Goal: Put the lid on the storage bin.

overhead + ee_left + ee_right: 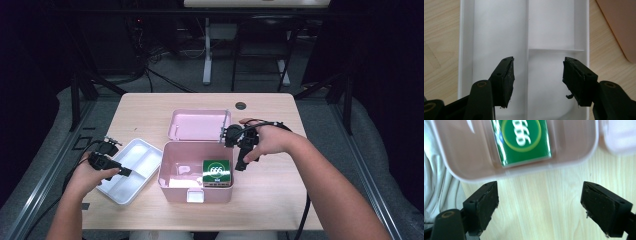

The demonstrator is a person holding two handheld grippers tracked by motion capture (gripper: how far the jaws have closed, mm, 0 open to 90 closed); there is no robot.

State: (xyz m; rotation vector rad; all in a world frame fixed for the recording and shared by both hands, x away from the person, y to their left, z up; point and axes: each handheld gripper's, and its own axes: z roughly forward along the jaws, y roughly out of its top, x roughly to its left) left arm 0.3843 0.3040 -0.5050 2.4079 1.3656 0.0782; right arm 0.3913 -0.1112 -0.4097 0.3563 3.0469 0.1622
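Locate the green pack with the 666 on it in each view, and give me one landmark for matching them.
High view: the green pack lies inside the pink box, at its right end.
Left gripper view: not in it; the white tray lies under the open tool.
Right gripper view: top centre, inside the box.
Shared landmark: the pink box, a corner of which shows top right in the left gripper view.

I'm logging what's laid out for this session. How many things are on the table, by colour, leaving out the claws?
Pink: 1, the open box with its lid
White: 1, the divided tray
Green: 1, the packet inside the box
Total: 3
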